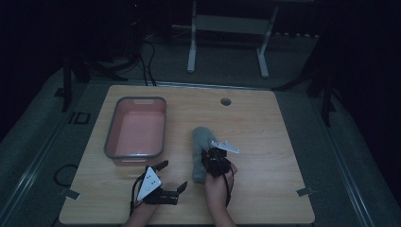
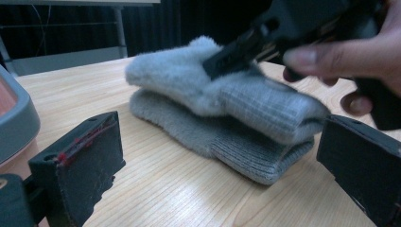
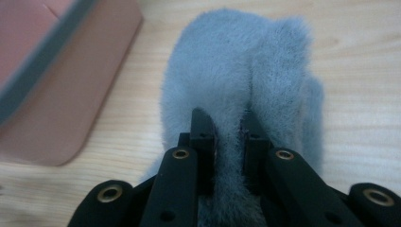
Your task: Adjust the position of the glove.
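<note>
Right tool pinching a folded grey sock on the wooden worktop

The worktop (image 1: 265,123) carries a pink basin with a grey rim (image 1: 136,129) toward its left edge, and the fuzzy grey sock (image 1: 199,149) lies near the middle, just right of the basin, folded in 2 layers. The right tool (image 3: 229,130) has its jaws clamped on a ridge of the sock's pile. The left tool (image 1: 171,176) rests near the front edge, jaws spread wide, close to the sock but apart from it.
</note>
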Demonstrator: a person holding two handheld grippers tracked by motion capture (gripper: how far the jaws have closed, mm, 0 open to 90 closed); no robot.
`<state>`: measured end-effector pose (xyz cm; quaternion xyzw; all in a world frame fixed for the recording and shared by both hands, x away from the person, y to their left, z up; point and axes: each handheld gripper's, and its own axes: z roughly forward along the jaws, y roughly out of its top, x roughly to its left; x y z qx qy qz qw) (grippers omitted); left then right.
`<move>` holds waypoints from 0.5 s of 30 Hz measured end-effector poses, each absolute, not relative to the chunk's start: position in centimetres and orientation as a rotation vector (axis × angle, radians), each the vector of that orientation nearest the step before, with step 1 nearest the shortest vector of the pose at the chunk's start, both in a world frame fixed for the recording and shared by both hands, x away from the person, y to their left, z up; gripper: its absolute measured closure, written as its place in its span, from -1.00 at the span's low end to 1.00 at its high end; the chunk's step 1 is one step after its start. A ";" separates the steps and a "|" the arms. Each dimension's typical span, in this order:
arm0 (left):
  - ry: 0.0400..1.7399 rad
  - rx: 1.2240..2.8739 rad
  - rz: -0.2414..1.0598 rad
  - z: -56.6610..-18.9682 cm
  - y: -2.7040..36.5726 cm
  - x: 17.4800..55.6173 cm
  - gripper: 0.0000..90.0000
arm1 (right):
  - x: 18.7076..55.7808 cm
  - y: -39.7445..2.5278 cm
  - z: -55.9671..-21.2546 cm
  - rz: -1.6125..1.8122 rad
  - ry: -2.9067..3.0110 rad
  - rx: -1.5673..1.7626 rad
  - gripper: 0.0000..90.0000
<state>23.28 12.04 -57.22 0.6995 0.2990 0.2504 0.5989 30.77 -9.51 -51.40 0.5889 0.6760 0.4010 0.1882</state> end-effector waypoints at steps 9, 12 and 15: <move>0.693 1.626 0.572 -57.2 12.0 23.3 -0.97 | 31.1 -9.9 -53.4 1.129 1.921 1.672 0.63; 0.693 1.629 0.568 -57.2 12.0 23.4 -0.97 | 31.3 -9.9 -53.5 1.135 1.952 1.658 0.45; 0.694 1.628 0.567 -57.2 12.0 23.4 -0.97 | 31.4 -9.9 -53.6 1.149 1.989 1.615 0.17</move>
